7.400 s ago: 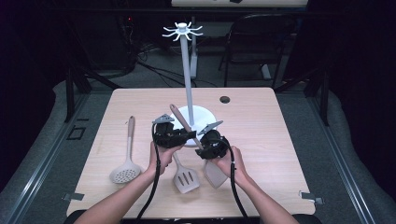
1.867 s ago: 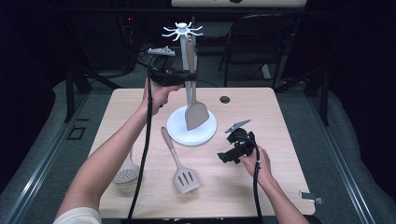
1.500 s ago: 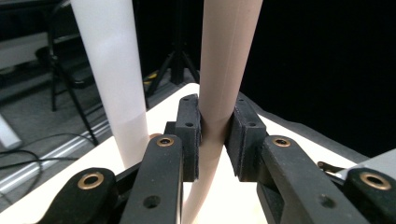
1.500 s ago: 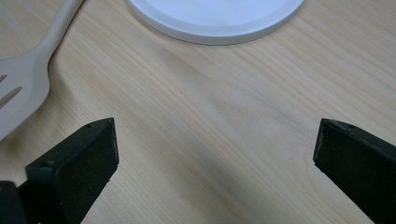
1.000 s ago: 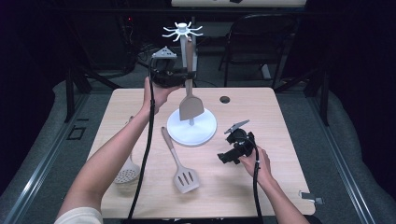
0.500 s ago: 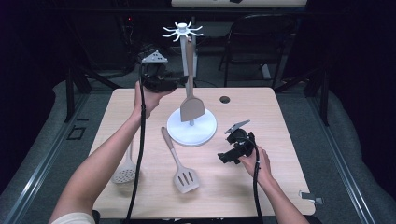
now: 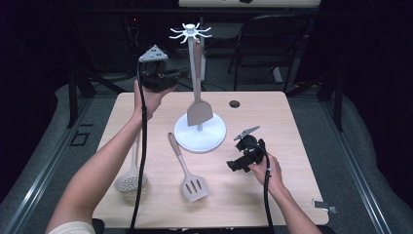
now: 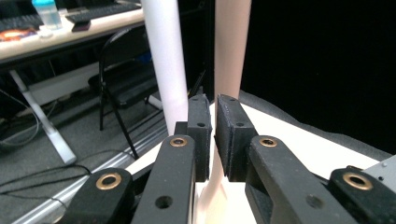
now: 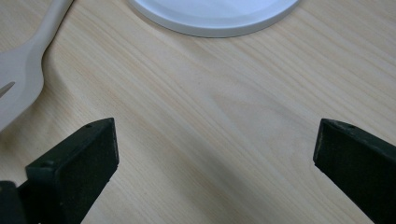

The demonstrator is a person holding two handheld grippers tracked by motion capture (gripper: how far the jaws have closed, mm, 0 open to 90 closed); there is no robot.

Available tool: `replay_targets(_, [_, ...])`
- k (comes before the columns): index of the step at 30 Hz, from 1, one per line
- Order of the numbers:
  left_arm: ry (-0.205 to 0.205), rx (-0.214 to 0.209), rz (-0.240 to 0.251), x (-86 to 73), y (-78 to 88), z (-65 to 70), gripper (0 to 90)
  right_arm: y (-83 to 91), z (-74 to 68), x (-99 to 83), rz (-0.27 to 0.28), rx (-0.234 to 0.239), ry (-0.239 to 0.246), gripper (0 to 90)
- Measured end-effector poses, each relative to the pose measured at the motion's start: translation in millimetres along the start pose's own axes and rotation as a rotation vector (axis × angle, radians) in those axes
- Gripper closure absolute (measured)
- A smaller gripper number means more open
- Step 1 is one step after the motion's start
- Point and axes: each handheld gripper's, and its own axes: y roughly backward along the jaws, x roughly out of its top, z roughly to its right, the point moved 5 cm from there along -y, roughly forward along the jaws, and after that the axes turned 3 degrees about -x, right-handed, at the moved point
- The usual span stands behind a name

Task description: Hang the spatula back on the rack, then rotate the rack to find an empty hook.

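The solid spatula [image 7: 197,111] hung by its handle from a hook at the top of the white stand [image 7: 200,134], blade just above the round base, so it looked as if hanging the utensils up was the job in hand.

The left gripper [image 7: 171,76] was raised beside the stand's post, and its jaws had just been closing. In the left gripper view they stood nearly together with nothing pinched between them; the spatula's handle [image 8: 231,46] and the white post [image 8: 163,51] rose just beyond their tips.

The right gripper [image 7: 233,165] rested low on the table [image 7: 292,146], jaws wide apart and empty, bare wood between them. The stand's base [image 9: 215,14] lay ahead, and the slotted turner [image 9: 21,79] off to the left jaw's side.
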Motion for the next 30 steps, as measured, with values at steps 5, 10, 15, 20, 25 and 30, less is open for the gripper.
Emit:
replay_targets(5, [-0.011,0.006,0.028,12.6,5.7,3.2,84.7,0.9,0.9,-0.1,0.001,-0.006,-0.011,0.0])
replay_targets(10, [-0.014,0.007,0.064,25.8,11.6,4.6,85.1,0.8,2.4,-0.2,0.004,-0.008,-0.01,0.0])
replay_targets(15, [-0.035,0.017,0.098,39.6,16.9,7.1,85.4,0.6,2.0,0.1,-0.007,-0.007,-0.002,0.0])
replay_targets(20, [-0.048,0.017,0.123,50.7,19.7,8.2,85.7,0.3,2.7,-0.6,0.0,-0.006,-0.007,0.0])
replay_targets(25, [-0.044,0.028,0.126,54.3,17.5,5.1,86.0,-0.3,0.7,-0.3,0.007,0.001,-0.018,0.0])
replay_targets(30, [-0.027,0.033,0.131,52.8,17.7,1.9,86.2,-0.1,1.8,-0.5,0.006,-0.011,-0.014,0.0])
